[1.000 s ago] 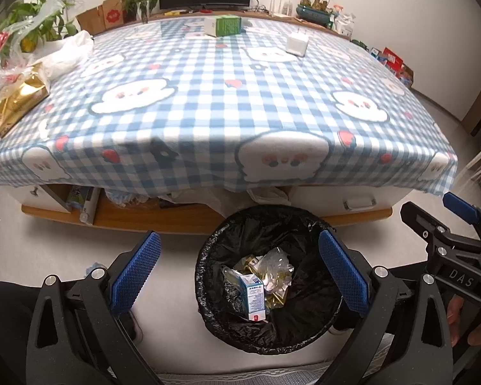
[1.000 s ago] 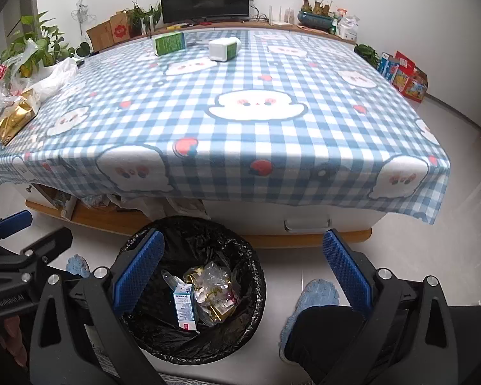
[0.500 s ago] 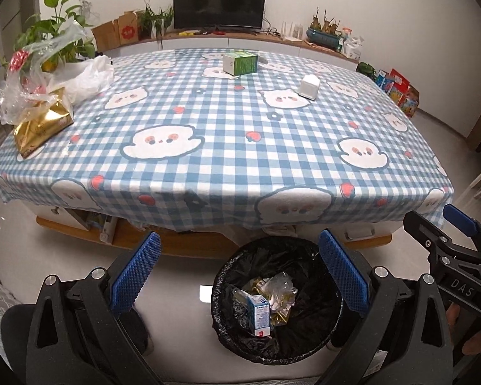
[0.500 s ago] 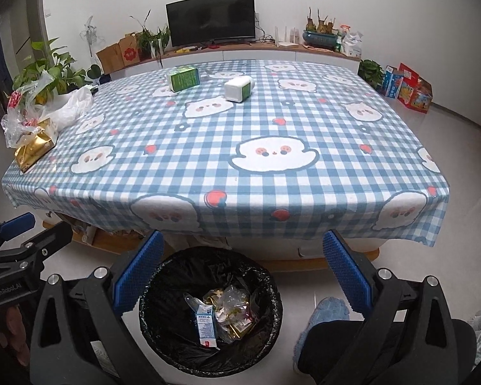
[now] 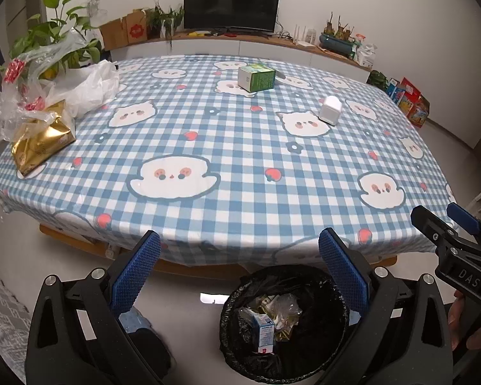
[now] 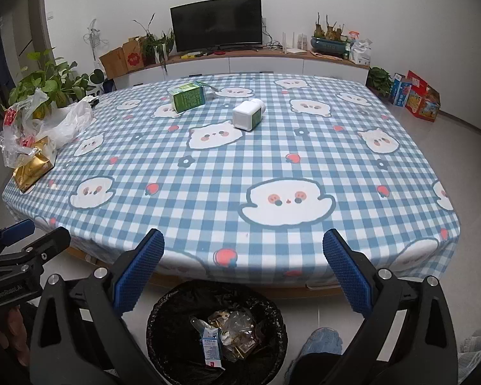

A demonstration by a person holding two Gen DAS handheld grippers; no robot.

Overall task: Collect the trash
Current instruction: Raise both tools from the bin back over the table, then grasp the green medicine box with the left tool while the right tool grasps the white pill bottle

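Trash is lying far across the worktop [image 6: 304,147]: you are holding the right tool [image 6: 240,269] and left tool [image 5: 237,269] empty, pads apart, over the bin [image 6: 163,308]. The white bottle [image 6: 248,115] is lying on its side, far-left of centre, nearer your right tool; the green box [image 6: 187,96] is lying beyond.

Both grippers look the same: left gripper [image 5: 239,261] and right gripper [image 6: 243,261] are chunky black plastic frames with triangular cutouts and shiny silver screws at the joints. The fingers [image 5: 134,276] carry bright blue pads with a knobbly grid texture. White lettering on the bodies, one reads "DAS". Person's wearing fuzzy light-blue slippers [image 6: 322,341].
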